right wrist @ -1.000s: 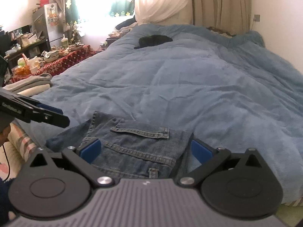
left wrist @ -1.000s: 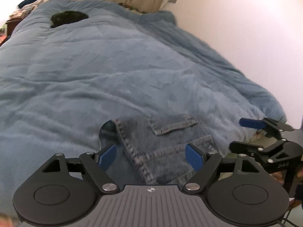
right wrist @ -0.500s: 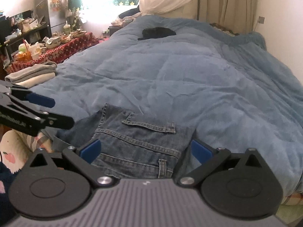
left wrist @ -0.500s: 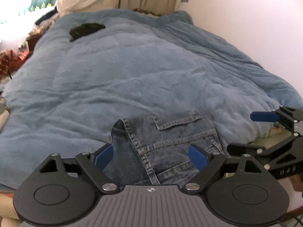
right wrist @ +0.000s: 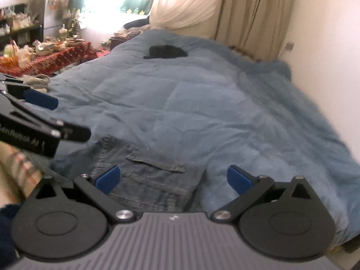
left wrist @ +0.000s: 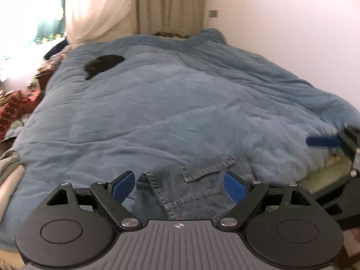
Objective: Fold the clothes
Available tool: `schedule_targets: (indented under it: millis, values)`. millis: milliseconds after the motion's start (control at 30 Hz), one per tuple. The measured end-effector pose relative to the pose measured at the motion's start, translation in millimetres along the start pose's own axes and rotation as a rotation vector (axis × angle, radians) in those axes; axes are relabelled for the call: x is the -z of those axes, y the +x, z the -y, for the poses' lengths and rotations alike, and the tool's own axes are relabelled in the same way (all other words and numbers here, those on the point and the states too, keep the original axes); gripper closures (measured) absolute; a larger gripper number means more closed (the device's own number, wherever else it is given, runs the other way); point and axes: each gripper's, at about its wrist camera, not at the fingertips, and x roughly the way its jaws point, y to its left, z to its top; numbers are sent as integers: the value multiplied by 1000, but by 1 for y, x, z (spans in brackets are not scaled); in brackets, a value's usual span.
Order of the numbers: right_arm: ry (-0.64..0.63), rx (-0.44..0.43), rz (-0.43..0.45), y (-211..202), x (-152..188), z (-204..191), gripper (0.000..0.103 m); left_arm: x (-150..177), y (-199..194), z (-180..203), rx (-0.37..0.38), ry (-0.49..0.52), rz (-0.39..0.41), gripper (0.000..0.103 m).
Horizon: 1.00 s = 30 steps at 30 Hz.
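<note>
Seemingly at rest, the folded jeans (left wrist: 198, 189) lie at the near edge of the blue duvet (left wrist: 171, 112) in the left wrist view, flap pocket up. The left gripper (left wrist: 180, 185) hangs above them, its jaws, which have just been opening, spread wide with nothing pinched. The right gripper (left wrist: 324, 141) shows at the far right edge. A black garment (left wrist: 103, 64) sits far up the bed.

From the right wrist view, the right gripper (right wrist: 173, 177) stands spread too, clear of the jeans (right wrist: 148, 175) below its left finger. The left gripper (right wrist: 45, 117) juts in from the left. Beige curtains (right wrist: 254, 13) hang behind.
</note>
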Motion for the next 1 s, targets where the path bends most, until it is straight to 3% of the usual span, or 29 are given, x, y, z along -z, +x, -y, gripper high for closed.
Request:
schedule_targets:
  millis: [100,200,333,400,433,533,600,633,667,767,1000]
  values:
    - [28,-8,6,-3,1,5,1,-6,-2,-11,50,-62,-19,17]
    - [24,68,56,-8,7,2,1,-12,2,-19,39,-87,-43,17]
    - [48,23,74,-11,8,6,1,-20,10,-26,85,-115,-77,17]
    - [55,-1,65,-9,7,6,2,-22,13,-30,98,-140,-72,23]
    - [63,-3,73,-8,8,6,6,-21,14,-31,112,-157,-66,26]
    - [94,-8,77,-2,8,3,33,-14,24,-39,174,-250,-99,50]
    - [126,-14,60,6,10,3,61,-6,40,-43,220,-307,-158,70]
    - [144,-19,38,14,11,4,82,-1,49,-45,232,-313,-183,79]
    - [163,-22,18,23,13,4,94,5,59,-46,238,-322,-210,98]
    - [220,-56,5,46,20,10,97,19,81,-46,287,-341,-232,103]
    - [286,-133,-14,119,24,10,99,19,126,-33,337,-322,-178,103]
